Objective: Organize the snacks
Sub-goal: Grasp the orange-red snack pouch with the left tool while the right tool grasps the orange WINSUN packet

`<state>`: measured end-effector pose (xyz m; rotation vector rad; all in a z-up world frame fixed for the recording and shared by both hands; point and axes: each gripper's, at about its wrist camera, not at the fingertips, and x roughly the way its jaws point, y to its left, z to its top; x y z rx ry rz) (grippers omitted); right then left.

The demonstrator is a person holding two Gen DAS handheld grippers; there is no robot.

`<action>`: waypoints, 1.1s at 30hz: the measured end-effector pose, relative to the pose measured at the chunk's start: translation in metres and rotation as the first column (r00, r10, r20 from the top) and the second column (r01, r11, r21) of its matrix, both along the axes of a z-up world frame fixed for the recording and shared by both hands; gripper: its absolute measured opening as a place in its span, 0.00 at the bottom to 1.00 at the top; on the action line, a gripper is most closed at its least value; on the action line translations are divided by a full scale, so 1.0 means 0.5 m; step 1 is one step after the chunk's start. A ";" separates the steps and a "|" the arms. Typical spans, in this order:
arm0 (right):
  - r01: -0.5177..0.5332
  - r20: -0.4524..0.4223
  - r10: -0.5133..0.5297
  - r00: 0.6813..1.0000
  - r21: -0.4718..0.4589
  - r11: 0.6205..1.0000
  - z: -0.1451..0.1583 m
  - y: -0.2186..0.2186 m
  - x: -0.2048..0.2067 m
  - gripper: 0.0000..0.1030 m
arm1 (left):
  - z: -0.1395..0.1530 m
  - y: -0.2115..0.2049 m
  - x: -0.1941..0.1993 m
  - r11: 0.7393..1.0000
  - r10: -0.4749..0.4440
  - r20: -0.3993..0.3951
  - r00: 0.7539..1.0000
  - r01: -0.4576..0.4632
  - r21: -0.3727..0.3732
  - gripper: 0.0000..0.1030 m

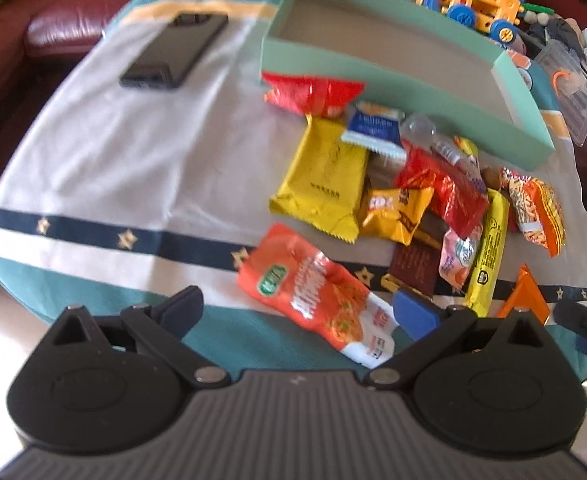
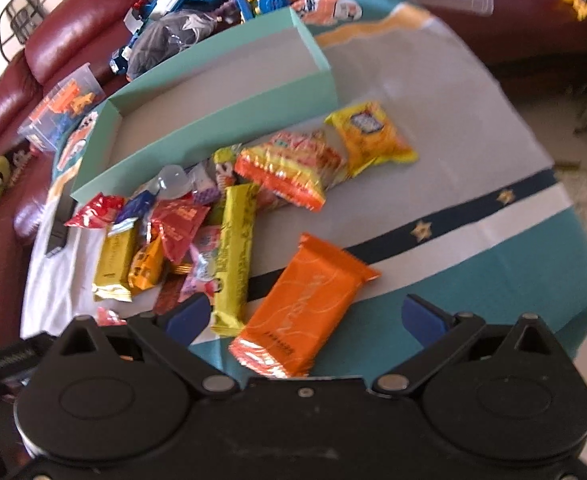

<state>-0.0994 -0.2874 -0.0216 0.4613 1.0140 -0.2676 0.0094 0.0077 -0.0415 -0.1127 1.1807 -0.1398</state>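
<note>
A pile of snack packets lies on the cloth in front of an empty mint-green box [image 1: 393, 92], which also shows in the right wrist view [image 2: 229, 120]. My left gripper [image 1: 299, 312] is open, its jaws either side of an orange-red noodle packet [image 1: 317, 296]. A yellow packet [image 1: 321, 180] and a long yellow bar [image 1: 489, 248] lie beyond. My right gripper [image 2: 305, 316] is open over a flat orange packet [image 2: 305, 300]. The long yellow bar [image 2: 233, 256] lies to its left, a yellow biscuit packet [image 2: 369, 136] farther back.
A black phone [image 1: 173, 52] lies on the cloth at the left. Toy vehicles [image 1: 477, 0] and clear plastic boxes [image 1: 569, 84] crowd behind the box. A red leather sofa [image 2: 73, 36] surrounds the table. The table edge drops off near both grippers.
</note>
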 end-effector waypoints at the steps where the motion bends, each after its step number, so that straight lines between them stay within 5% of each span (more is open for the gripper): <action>1: -0.001 -0.008 0.001 1.000 0.020 1.000 -0.007 0.000 0.005 0.88 | -0.008 -0.002 0.004 1.000 0.003 -0.013 1.000 -0.003 -0.012 1.00; 5: -0.009 -0.046 0.013 0.999 0.096 0.995 -0.039 0.004 0.034 0.64 | -0.028 -0.017 0.014 0.998 -0.011 -0.063 0.998 0.007 -0.067 0.91; 11: 0.016 -0.050 -0.011 0.999 0.105 0.994 -0.057 0.013 0.065 0.62 | -0.048 -0.044 0.025 0.996 -0.040 -0.081 0.996 0.033 -0.084 0.71; 16: -0.004 -0.048 0.007 0.999 0.068 0.998 -0.063 0.027 0.090 0.62 | -0.053 -0.067 0.020 0.993 -0.115 -0.024 0.993 0.115 0.006 0.50; 23: -0.012 -0.055 0.016 0.998 0.082 0.997 -0.055 0.007 0.076 0.62 | -0.050 -0.018 0.030 0.985 -0.161 0.036 0.986 0.159 0.062 0.55; 28: -0.016 -0.059 0.022 0.998 0.103 0.995 -0.059 0.008 0.081 0.63 | -0.040 0.028 0.034 0.996 -0.084 0.041 0.996 0.084 0.017 0.62; 33: -0.076 -0.077 0.078 0.994 0.025 0.997 -0.080 0.040 0.102 0.60 | -0.031 0.020 0.045 0.999 -0.036 0.035 0.999 0.037 -0.029 0.70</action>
